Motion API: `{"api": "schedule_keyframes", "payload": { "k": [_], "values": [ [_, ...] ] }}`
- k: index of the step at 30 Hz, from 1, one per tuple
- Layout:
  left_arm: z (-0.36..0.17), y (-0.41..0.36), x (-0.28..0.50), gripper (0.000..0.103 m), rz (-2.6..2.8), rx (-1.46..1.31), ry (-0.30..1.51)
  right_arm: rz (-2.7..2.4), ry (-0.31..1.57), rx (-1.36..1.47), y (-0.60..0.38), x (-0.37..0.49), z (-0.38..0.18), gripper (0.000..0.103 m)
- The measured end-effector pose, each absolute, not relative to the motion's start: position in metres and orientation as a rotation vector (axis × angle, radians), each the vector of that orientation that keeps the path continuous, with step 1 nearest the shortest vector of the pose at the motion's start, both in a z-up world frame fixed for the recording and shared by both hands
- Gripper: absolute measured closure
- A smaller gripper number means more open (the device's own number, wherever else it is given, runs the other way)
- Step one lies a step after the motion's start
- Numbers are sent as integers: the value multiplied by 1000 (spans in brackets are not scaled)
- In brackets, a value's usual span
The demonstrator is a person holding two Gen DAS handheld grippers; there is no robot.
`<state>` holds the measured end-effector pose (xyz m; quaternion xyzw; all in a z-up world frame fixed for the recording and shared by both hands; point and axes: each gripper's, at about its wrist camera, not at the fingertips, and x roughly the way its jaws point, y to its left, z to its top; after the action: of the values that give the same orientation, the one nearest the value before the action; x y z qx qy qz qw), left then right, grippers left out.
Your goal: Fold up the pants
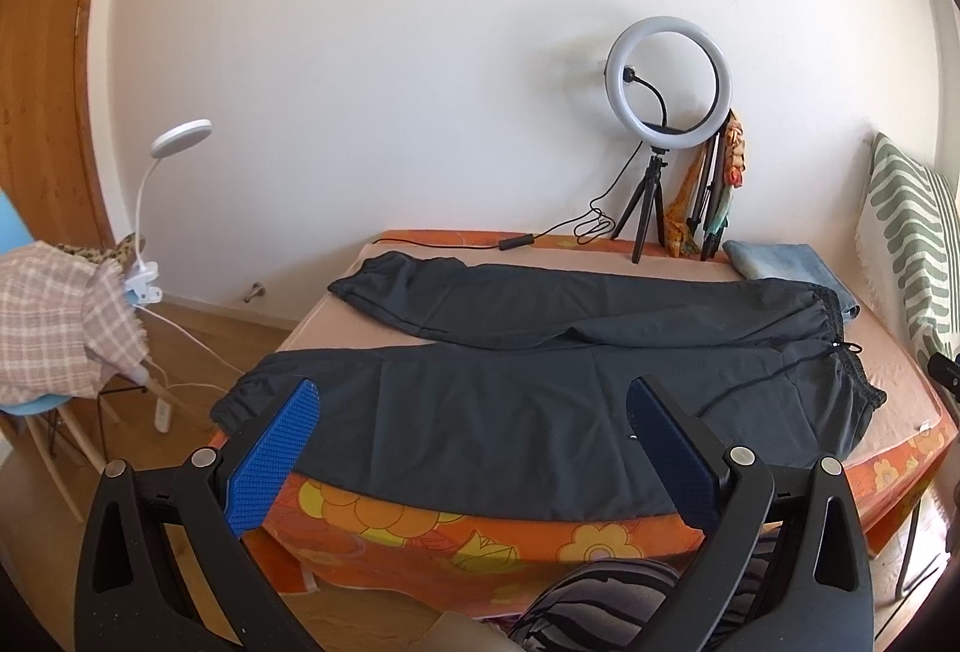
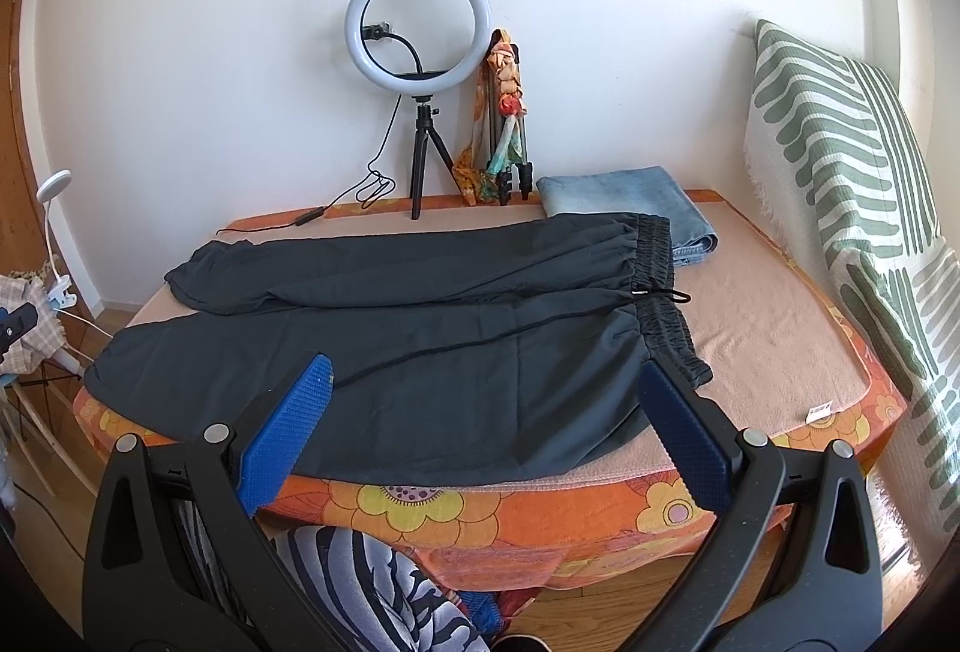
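Note:
Dark grey pants (image 1: 510, 400) lie flat and spread out on the table, legs pointing left, elastic waistband (image 1: 852, 370) at the right; they also show in the right wrist view (image 2: 450, 352). A black drawstring trails over the near leg. My left gripper (image 1: 474, 412) is open and empty, held above the near edge over the near leg. My right gripper (image 2: 486, 388) is open and empty, over the near leg close to the waistband (image 2: 666, 304).
The table carries an orange flowered cloth (image 1: 420, 526) and a pink mat (image 2: 774, 328). Folded jeans (image 2: 630, 202), a ring light on a tripod (image 2: 417, 28) and a wrapped tripod stand at the back. A striped cushion (image 2: 852, 184) leans at the right; a chair with clamp lamp (image 1: 60, 328) stands left.

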<state>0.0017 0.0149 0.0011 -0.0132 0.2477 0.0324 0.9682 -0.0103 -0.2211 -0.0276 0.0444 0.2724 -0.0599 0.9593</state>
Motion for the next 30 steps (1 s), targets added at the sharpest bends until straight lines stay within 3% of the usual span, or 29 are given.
{"api": "schedule_keyframes", "payload": {
  "k": [17, 30],
  "values": [
    [-1, 110, 51, 2, 90, -42, 601, 74, 569, 1, -219, 59, 17, 0],
    [-11, 164, 199, 15, 11, -83, 709, 139, 633, -52, -200, 193, 18, 0]
  ]
}}
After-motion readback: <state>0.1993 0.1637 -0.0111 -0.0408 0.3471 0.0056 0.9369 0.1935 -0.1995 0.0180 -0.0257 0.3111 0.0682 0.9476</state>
